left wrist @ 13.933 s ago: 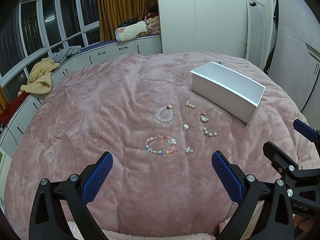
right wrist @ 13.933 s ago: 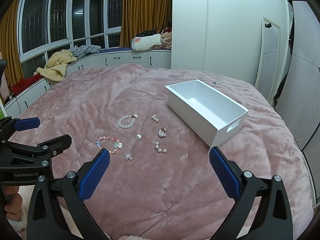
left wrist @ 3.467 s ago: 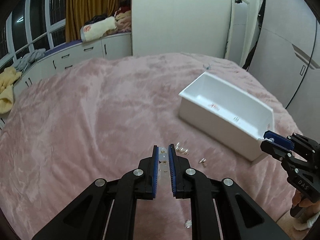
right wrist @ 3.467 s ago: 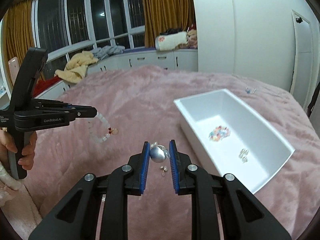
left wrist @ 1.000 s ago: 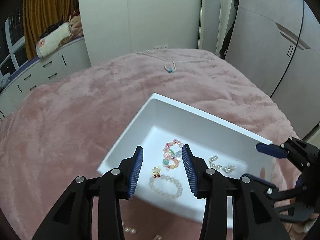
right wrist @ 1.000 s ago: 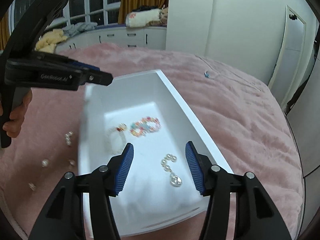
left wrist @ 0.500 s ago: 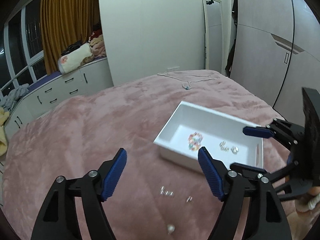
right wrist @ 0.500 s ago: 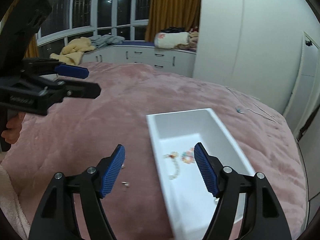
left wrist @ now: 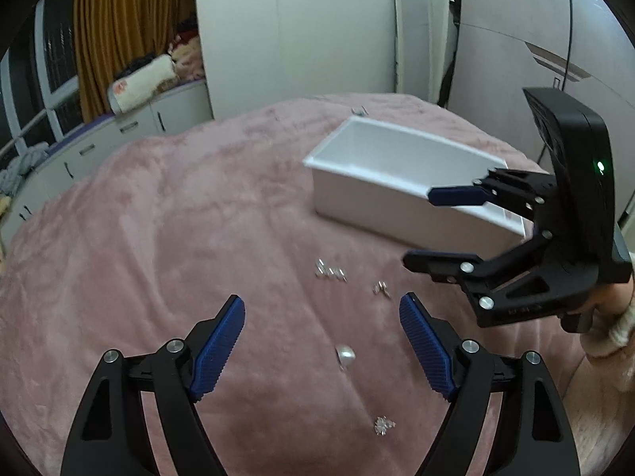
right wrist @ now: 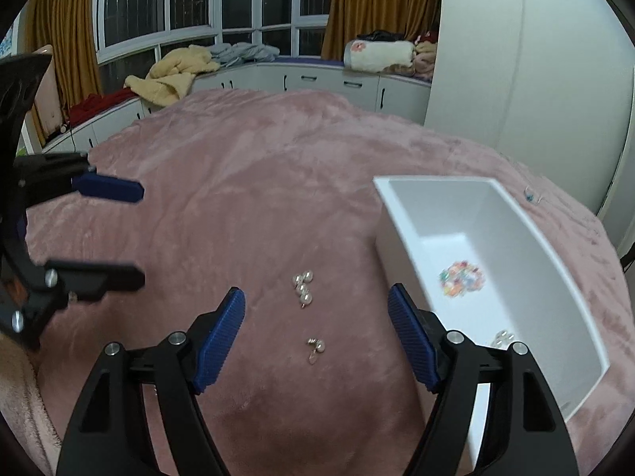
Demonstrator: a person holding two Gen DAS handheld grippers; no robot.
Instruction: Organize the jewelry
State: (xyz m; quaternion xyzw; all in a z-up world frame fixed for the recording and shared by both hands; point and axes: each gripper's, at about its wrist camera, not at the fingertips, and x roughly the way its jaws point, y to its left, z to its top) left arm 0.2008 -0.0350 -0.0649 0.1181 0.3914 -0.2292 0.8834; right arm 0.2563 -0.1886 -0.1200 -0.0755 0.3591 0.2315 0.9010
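Observation:
A white box (left wrist: 401, 182) stands on the pink bed; in the right wrist view (right wrist: 516, 238) it holds a colourful bead bracelet (right wrist: 462, 277) and a small pearl piece (right wrist: 501, 337). Loose on the blanket lie a pearl cluster (left wrist: 330, 271) (right wrist: 303, 285), a small earring (left wrist: 381, 288) (right wrist: 315, 347), a silver heart charm (left wrist: 344, 356) and a crystal stud (left wrist: 383, 425). My left gripper (left wrist: 321, 347) is open and empty above the heart charm. My right gripper (right wrist: 315, 333) is open and empty above the earring; it also shows in the left wrist view (left wrist: 440, 230).
The pink blanket (right wrist: 258, 182) covers the whole bed. White cabinets (right wrist: 317, 79) with piled clothes run under the windows at the back. A white wardrobe wall (left wrist: 297, 31) stands behind the box. A thin necklace (right wrist: 530, 194) lies beyond the box.
Both grippers have pulled back from the box and dropped lower over the loose pieces on the blanket. Both stay open and empty.

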